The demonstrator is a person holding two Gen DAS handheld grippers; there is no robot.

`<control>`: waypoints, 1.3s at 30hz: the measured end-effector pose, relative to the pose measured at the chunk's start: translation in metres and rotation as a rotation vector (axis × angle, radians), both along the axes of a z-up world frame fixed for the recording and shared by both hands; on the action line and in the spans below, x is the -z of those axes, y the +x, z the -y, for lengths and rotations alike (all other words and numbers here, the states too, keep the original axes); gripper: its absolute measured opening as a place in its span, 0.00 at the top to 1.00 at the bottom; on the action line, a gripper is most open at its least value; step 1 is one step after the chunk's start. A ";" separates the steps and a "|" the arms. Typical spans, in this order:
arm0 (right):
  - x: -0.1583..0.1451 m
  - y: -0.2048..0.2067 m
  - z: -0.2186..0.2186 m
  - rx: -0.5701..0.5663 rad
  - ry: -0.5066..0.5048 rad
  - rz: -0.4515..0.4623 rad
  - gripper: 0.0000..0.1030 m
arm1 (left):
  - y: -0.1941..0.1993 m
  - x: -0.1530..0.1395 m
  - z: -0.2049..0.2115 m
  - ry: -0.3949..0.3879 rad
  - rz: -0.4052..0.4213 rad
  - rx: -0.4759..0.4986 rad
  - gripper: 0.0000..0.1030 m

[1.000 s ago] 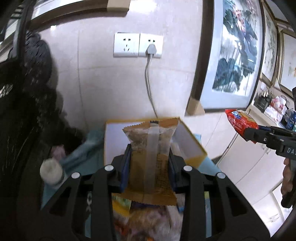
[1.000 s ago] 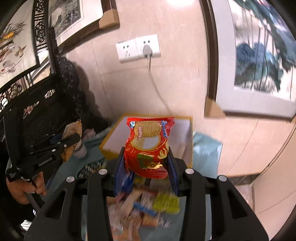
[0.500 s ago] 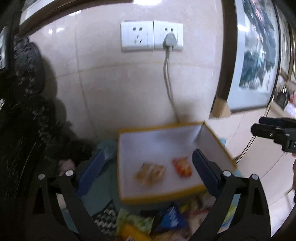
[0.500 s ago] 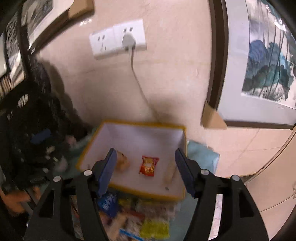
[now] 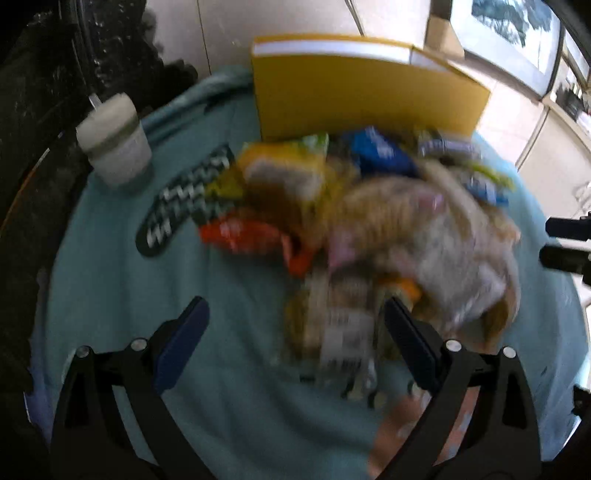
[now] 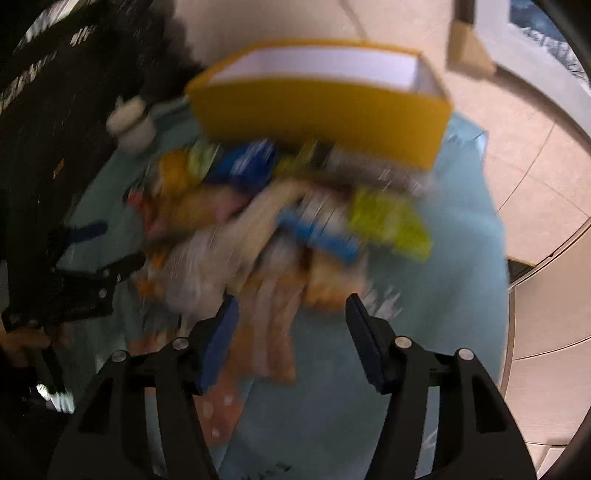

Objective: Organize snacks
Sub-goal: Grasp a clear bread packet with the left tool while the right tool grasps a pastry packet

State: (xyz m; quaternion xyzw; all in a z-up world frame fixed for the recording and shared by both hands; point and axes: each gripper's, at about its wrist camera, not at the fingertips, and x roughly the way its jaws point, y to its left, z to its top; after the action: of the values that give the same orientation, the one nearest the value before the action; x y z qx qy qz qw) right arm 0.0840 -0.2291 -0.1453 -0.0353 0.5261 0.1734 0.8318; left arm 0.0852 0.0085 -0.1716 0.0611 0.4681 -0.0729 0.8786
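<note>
A blurred heap of wrapped snacks (image 5: 373, 221) lies on a teal cloth (image 5: 155, 295) in front of a yellow box (image 5: 365, 99) with a white inside. My left gripper (image 5: 295, 325) is open and empty, low over the near edge of the heap. In the right wrist view the same heap (image 6: 280, 225) lies before the yellow box (image 6: 321, 110). My right gripper (image 6: 291, 317) is open and empty over the heap's near side. The left gripper also shows at the left edge of the right wrist view (image 6: 85, 273). The box's contents are hidden by its front wall.
A white jar (image 5: 114, 144) stands at the left on the cloth, next to a black-and-white patterned item (image 5: 181, 199). Dark carved furniture (image 5: 37, 92) rises at the left. A tiled wall and framed pictures (image 5: 509, 22) stand behind the box.
Both grippers let go of their snacks into the yellow box, opened, and then swung down and back from the box to the heap of snacks.
</note>
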 end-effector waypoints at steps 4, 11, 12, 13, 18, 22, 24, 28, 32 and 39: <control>0.016 -0.007 -0.013 -0.018 -0.010 -0.027 0.42 | -0.005 0.006 0.001 0.038 0.034 0.029 0.06; 0.029 -0.003 -0.027 -0.019 -0.048 -0.039 0.42 | -0.010 0.016 0.001 0.121 0.058 0.080 0.05; 0.034 0.000 -0.029 -0.014 -0.066 -0.048 0.41 | -0.010 0.018 0.002 0.127 0.066 0.092 0.05; 0.038 0.002 -0.030 -0.008 -0.077 -0.057 0.41 | -0.007 0.017 0.006 0.130 0.069 0.106 0.05; 0.051 0.011 -0.037 -0.006 -0.109 -0.084 0.46 | 0.001 0.033 0.031 0.174 0.028 0.178 0.03; 0.049 0.008 -0.036 -0.020 -0.100 -0.087 0.63 | 0.000 0.030 0.023 0.066 0.017 0.169 0.45; 0.048 0.005 -0.030 -0.018 -0.071 -0.099 0.64 | -0.004 0.028 0.024 0.059 0.013 0.179 0.46; 0.043 -0.002 -0.012 0.013 -0.037 -0.101 0.64 | -0.014 0.024 0.015 -0.013 0.005 0.159 0.46; 0.037 -0.011 0.006 0.035 -0.019 -0.092 0.64 | -0.023 0.019 0.003 -0.048 -0.002 0.129 0.46; 0.024 -0.027 0.022 0.047 -0.001 -0.067 0.64 | -0.036 0.000 0.001 -0.059 0.033 0.133 0.46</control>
State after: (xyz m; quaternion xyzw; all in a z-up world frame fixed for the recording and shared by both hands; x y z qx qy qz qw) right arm 0.0569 -0.2512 -0.1693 -0.0177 0.5544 0.1545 0.8176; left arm 0.0490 0.0077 -0.1717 0.0673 0.4460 -0.1440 0.8808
